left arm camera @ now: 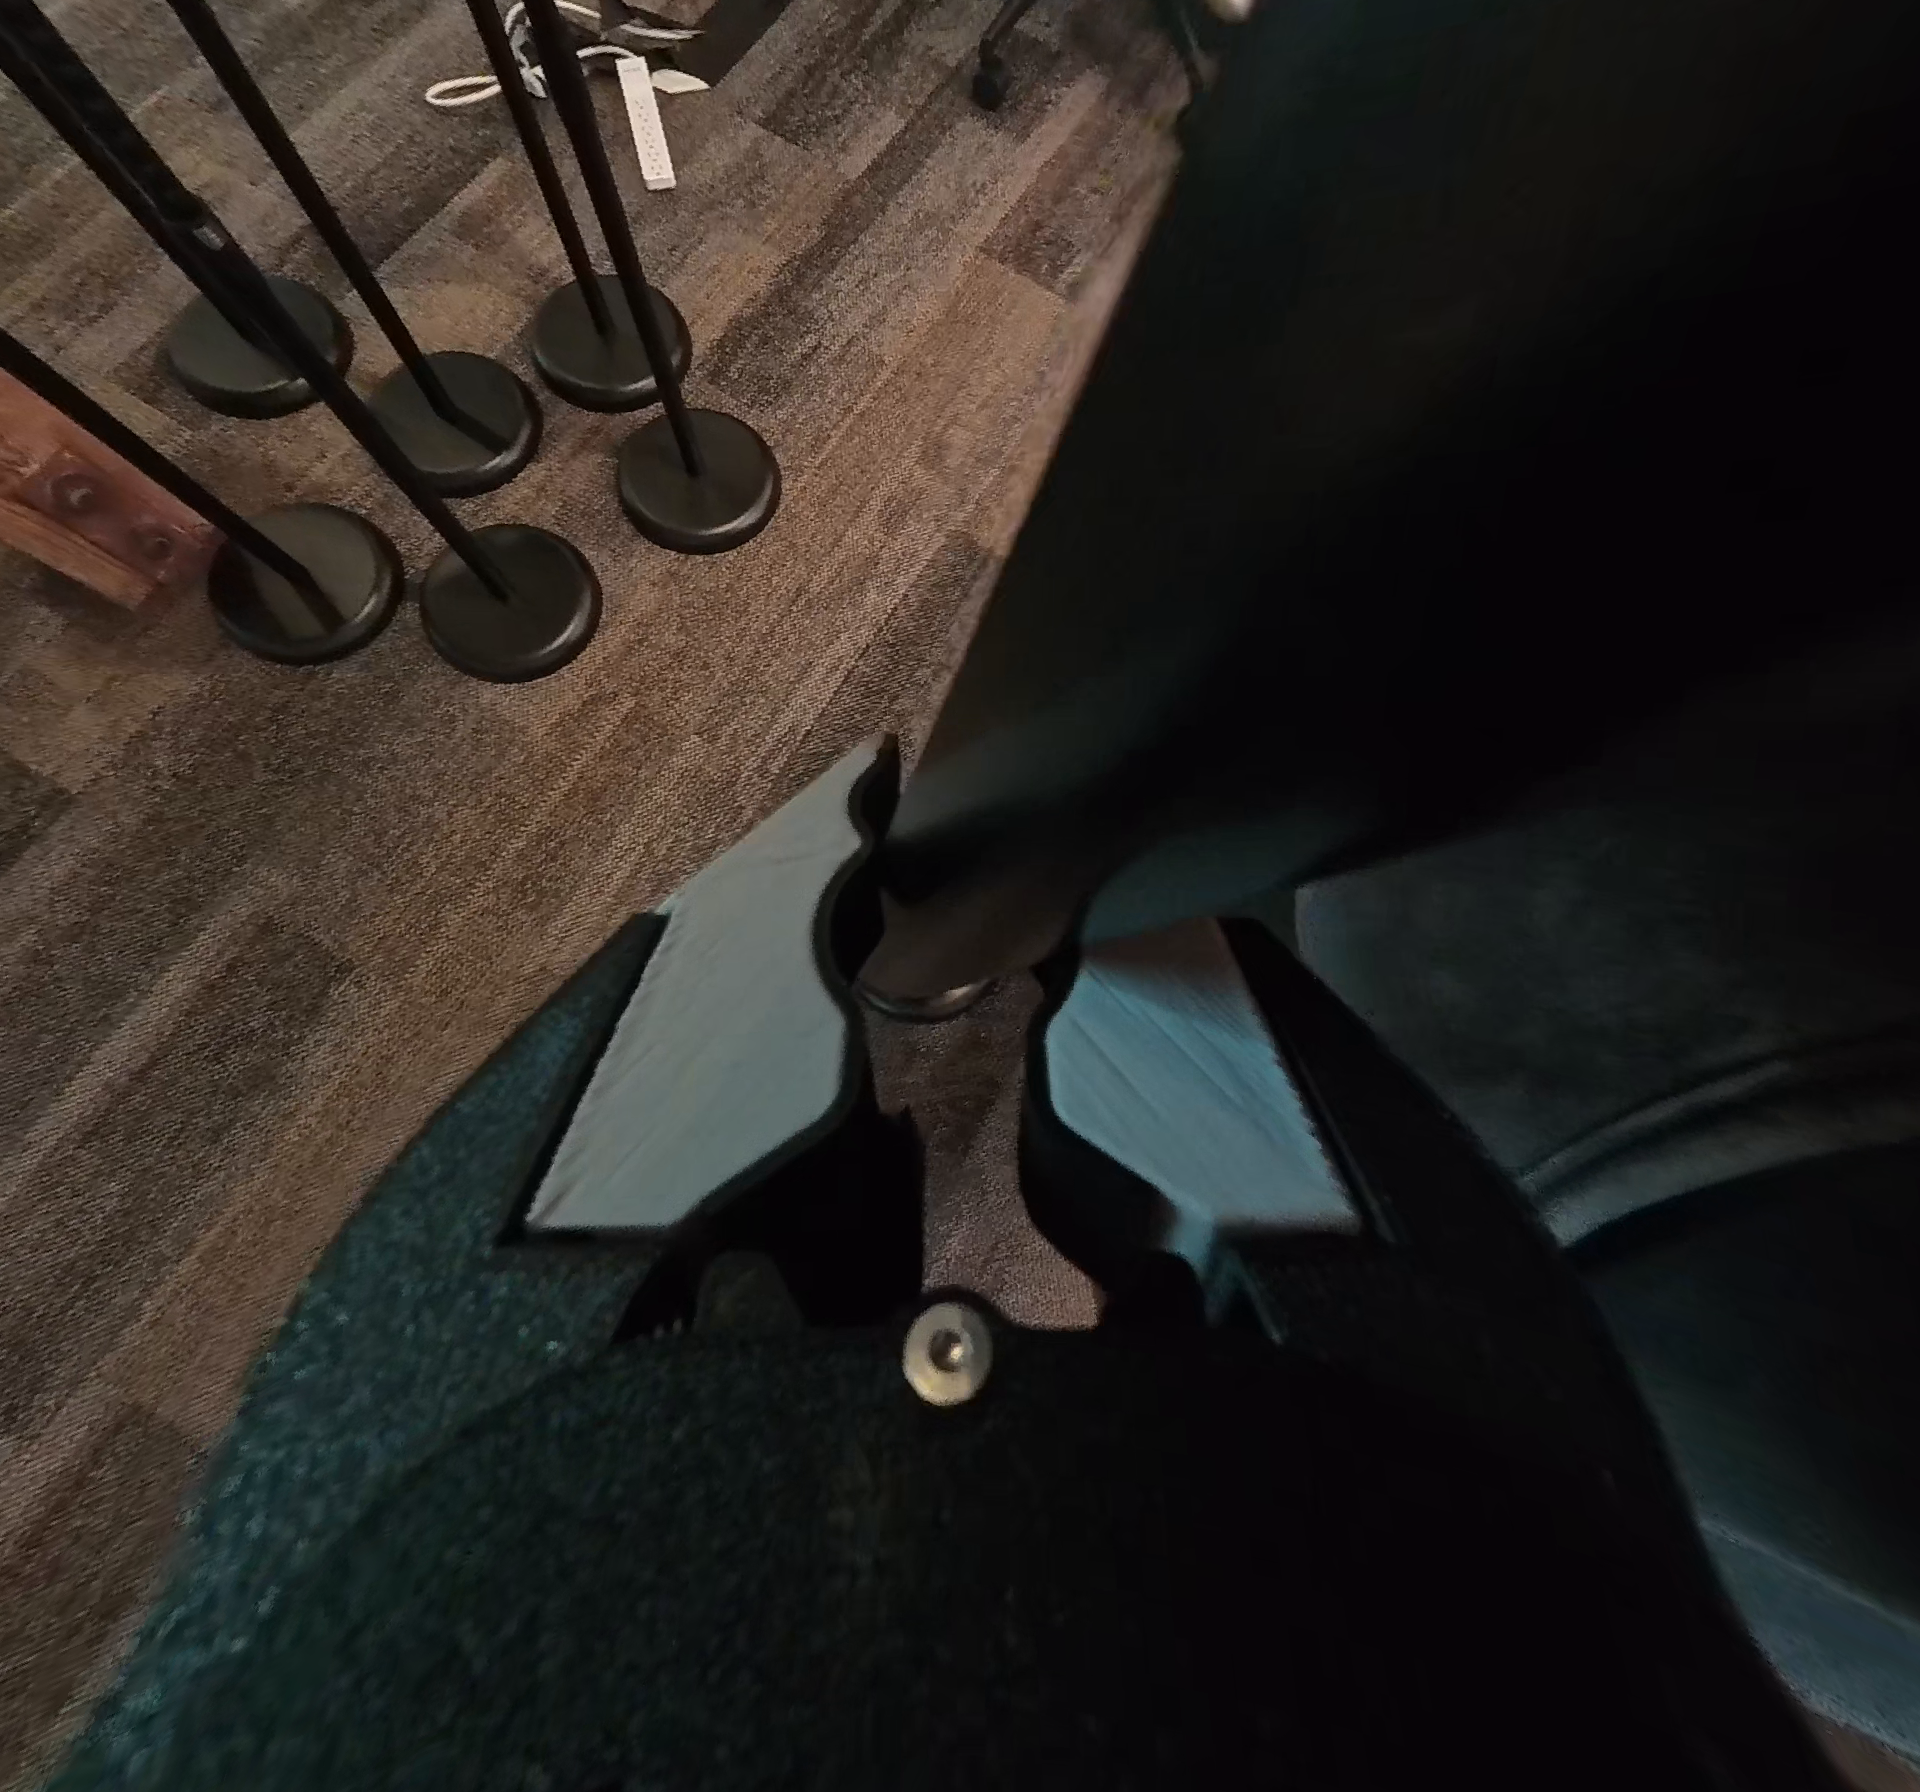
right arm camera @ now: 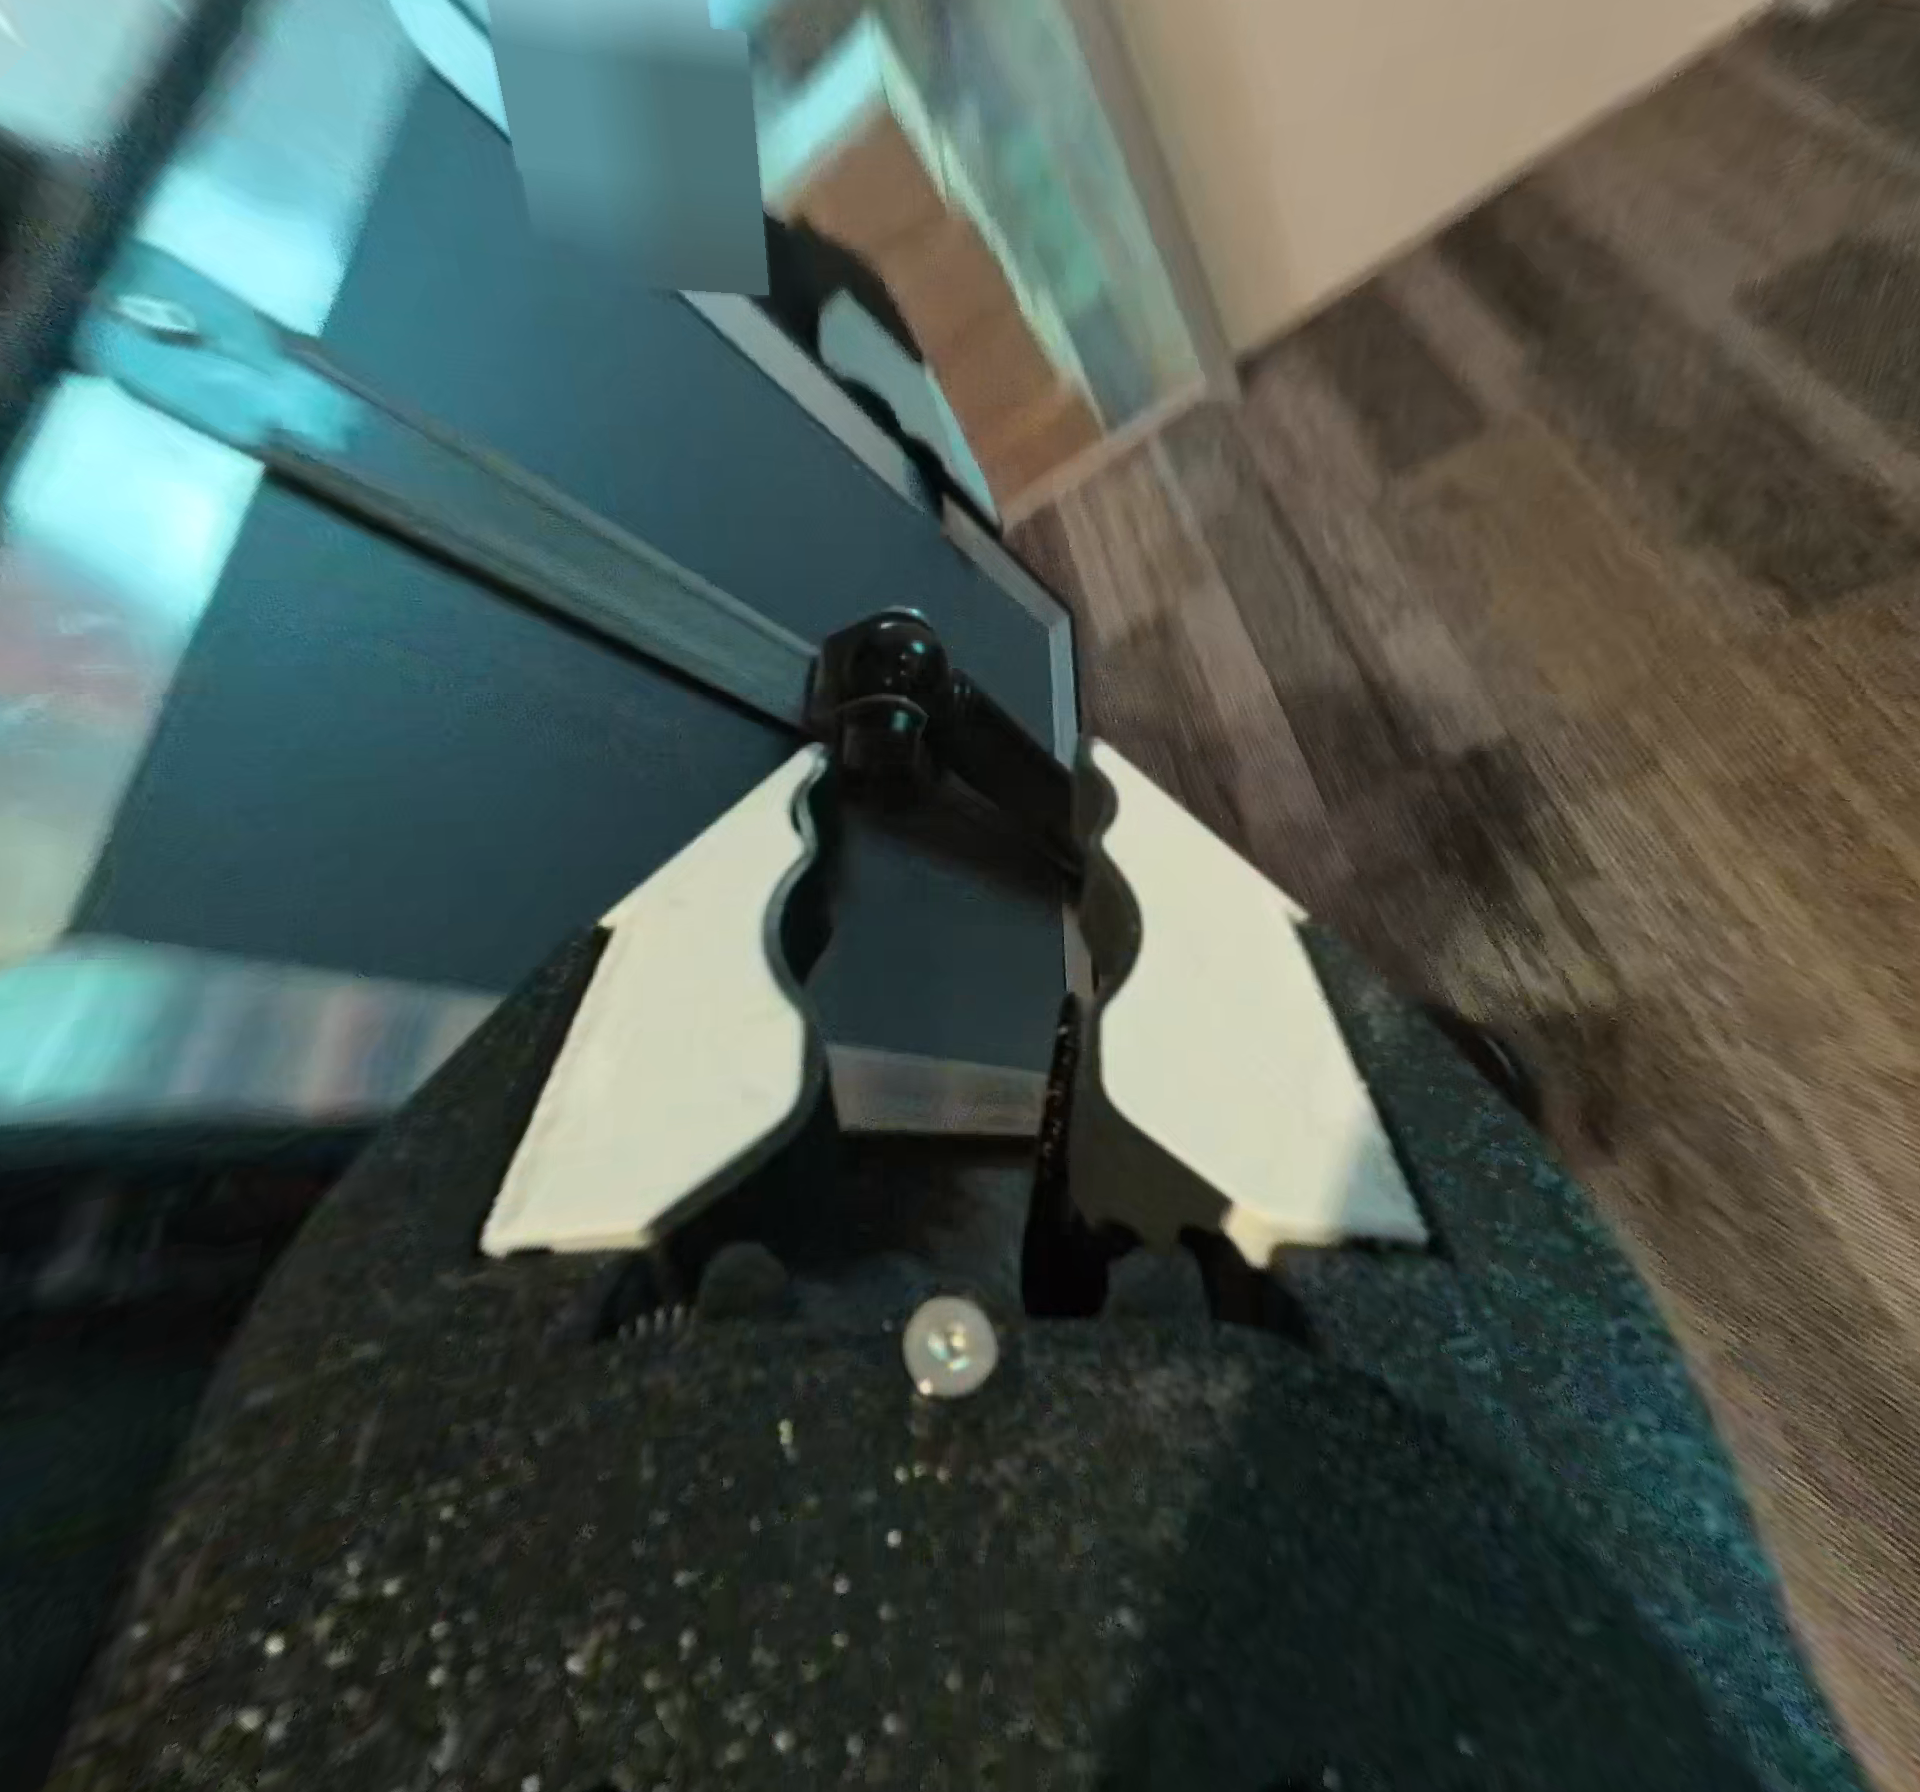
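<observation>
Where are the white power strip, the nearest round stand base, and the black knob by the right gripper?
white power strip (left arm camera: 646, 121), left wrist view, middle of its body.
round stand base (left arm camera: 509, 601), left wrist view, its flat top.
black knob (right arm camera: 883, 667), right wrist view, its rounded head.

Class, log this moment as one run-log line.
left tool: open, over carpet, near stand bases | right tool: open, at black clamp
</observation>
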The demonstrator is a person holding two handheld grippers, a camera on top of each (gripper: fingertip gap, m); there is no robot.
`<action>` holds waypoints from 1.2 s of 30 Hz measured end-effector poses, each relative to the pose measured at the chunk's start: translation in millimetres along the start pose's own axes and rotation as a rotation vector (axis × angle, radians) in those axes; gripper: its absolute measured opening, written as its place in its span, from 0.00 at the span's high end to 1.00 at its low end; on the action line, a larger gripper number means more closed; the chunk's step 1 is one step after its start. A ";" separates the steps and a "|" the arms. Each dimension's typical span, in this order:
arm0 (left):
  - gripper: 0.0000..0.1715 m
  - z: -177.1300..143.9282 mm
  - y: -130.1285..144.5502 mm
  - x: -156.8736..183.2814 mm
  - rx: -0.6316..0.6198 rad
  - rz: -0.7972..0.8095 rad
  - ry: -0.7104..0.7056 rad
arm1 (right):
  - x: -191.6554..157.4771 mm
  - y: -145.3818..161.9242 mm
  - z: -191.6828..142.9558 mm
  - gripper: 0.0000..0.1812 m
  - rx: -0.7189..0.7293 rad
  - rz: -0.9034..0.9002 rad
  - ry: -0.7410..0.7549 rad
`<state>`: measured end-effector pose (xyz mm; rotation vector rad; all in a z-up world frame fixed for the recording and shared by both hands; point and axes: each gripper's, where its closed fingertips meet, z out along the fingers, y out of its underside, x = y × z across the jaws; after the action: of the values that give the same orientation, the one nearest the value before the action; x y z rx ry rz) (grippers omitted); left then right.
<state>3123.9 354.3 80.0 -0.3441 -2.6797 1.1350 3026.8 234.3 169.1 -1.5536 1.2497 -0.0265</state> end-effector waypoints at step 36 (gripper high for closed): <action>0.81 -41.2 -4.9 31.8 -0.377 -0.183 0.747 | -56.8 45.6 -4.1 0.84 0.372 0.382 0.259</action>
<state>3104.6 388.2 114.8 -0.4578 -2.1620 0.3292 2968.3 277.7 169.5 -0.9980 1.6252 -0.2073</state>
